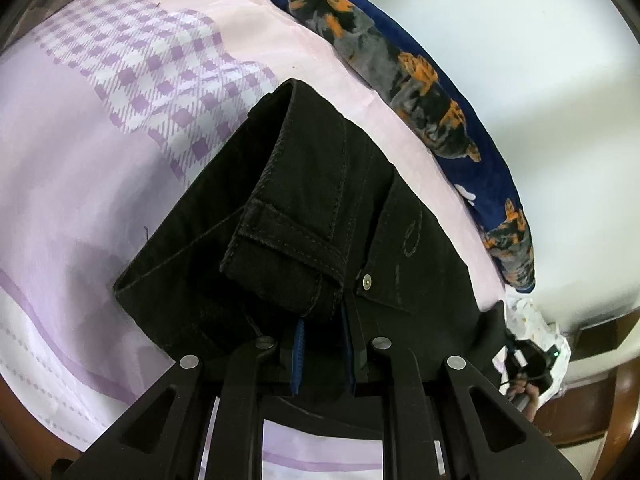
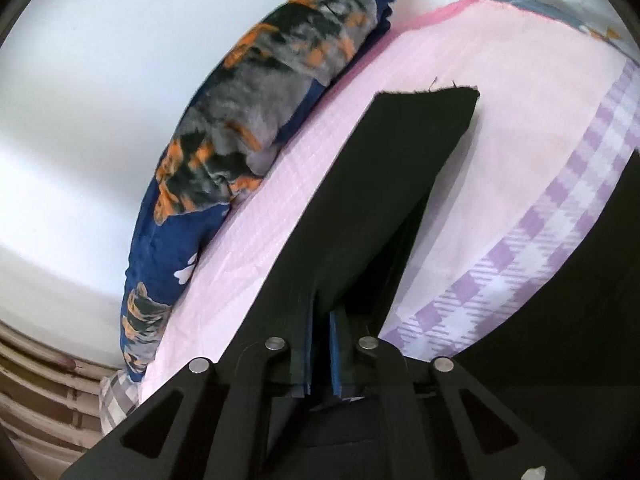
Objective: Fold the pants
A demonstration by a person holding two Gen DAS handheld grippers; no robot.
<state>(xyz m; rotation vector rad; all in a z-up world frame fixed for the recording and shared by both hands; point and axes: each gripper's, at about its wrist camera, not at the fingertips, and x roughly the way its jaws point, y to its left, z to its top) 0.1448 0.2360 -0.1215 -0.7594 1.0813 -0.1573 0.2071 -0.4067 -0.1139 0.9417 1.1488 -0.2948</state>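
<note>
L gripper clamped on black pants at waistband — belt loop and a rivet just above blue finger pads. Pants bunched, raised over pink/purple checked sheet. Navy blanket w/ orange-grey print along far edge of sheet. Other gripper low right, state unclear.

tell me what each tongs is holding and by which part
Left tongs: black pants by the waistband. Right tongs: the same pants, by the stacked leg fabric.

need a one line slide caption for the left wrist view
Left gripper shut on the waistband end of black pants lifted over a pink and purple checked bedsheet, blue patterned blanket alongside.
</note>
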